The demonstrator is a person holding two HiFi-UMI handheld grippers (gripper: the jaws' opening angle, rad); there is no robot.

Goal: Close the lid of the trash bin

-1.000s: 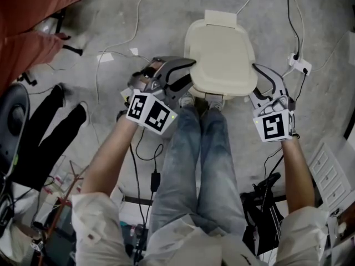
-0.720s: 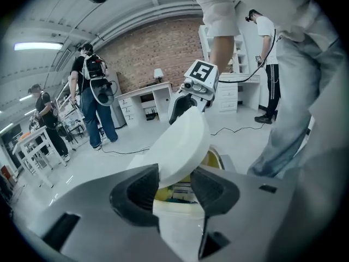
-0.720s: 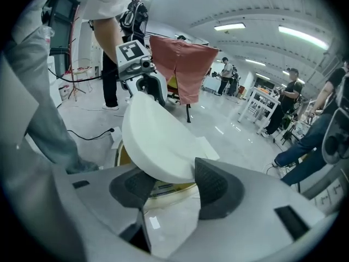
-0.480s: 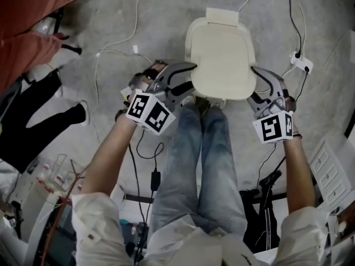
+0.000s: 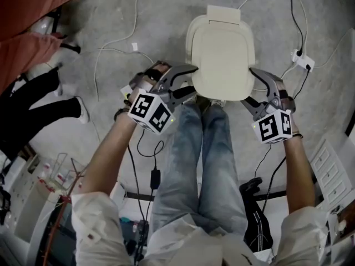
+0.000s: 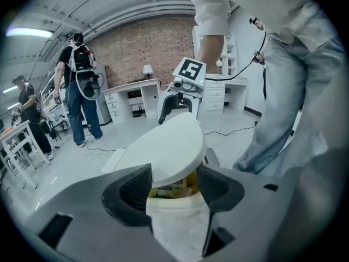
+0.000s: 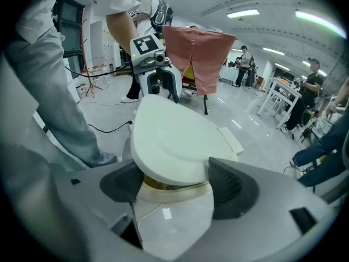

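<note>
The trash bin [image 5: 222, 96] stands on the concrete floor just in front of my feet. Its cream lid [image 5: 222, 51] lies low over the bin, slightly ajar. Yellow rubbish [image 6: 180, 187] shows in the gap under the lid [image 6: 169, 146]. My left gripper [image 5: 191, 81] is at the lid's left edge and my right gripper [image 5: 250, 86] at its right edge. The jaws of both have just been opening. Each pair now stands open around the lid's rim [image 7: 174, 171] without pressing on it. From the left gripper view the right gripper [image 6: 180, 94] shows across the lid.
Cables [image 5: 119, 49] and a power strip [image 5: 302, 64] lie on the floor around the bin. My jeans [image 5: 205, 148] are directly below it. A person in black trousers [image 5: 39, 101] stands at the left, under a red cloth [image 5: 28, 15]. A white rack [image 5: 333, 170] is at the right.
The lid has come down toward the bin with both grippers following it. Both pairs of jaws have spread wider. The person in black at the left has shifted.
</note>
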